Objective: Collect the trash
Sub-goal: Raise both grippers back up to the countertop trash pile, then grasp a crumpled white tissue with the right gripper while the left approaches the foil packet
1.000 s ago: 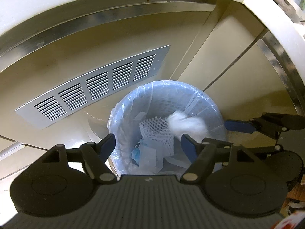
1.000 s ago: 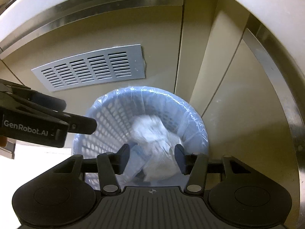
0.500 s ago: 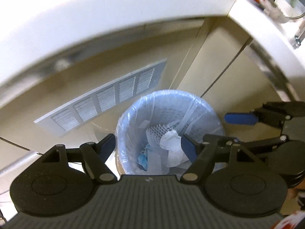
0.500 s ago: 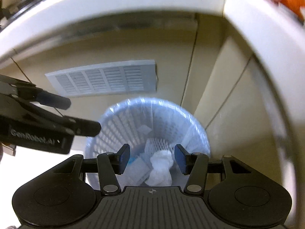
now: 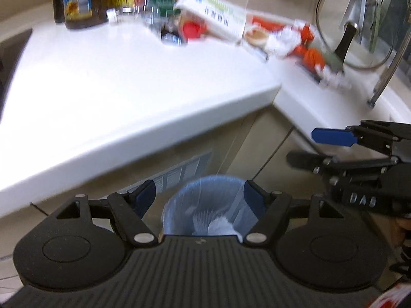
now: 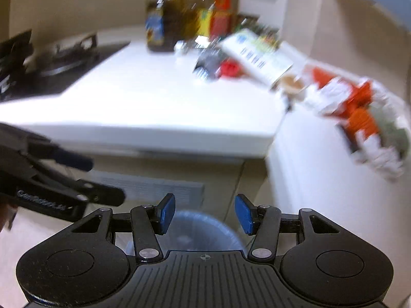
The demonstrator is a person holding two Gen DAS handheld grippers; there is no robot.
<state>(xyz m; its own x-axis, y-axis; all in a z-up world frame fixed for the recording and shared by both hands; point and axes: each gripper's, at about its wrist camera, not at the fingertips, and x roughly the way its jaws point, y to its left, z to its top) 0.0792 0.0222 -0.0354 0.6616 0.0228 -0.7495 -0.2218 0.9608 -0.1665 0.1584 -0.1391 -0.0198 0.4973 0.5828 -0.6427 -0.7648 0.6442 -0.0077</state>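
Both hands have come up since a second ago — the views that were filled by the bin under the worktop edge now look across the top, and the white wad that was dropping between my right tongs lies inside the bin. Going left to right in the left wrist view: dark bottles (image 5: 77,2) stand at the back of the white worktop (image 5: 115,82), then a tipped carton (image 5: 213,15), then a heap of crumpled white and orange wrappers (image 5: 300,41) on the right-hand run near a glass lid (image 5: 359,25). My left tongs (image 5: 199,197) stand spread with nothing between the pads; below them is the lined bin (image 5: 205,205), on the floor against the cabinet, with the white wad (image 5: 221,225) resting in it. My right tongs (image 6: 204,214) are also spread and empty, with the bin (image 6: 205,228) low between them. I judge one drop is finished and I am in the return leg, going back for more. The next move calls for carrying a hand right, over the wrappers (image 6: 359,118), and descending with the pads either side of one piece. That heap is blurred; as a strip it seems to run along the right-hand worktop from the corner outward, but I cannot tell how any single piece points.
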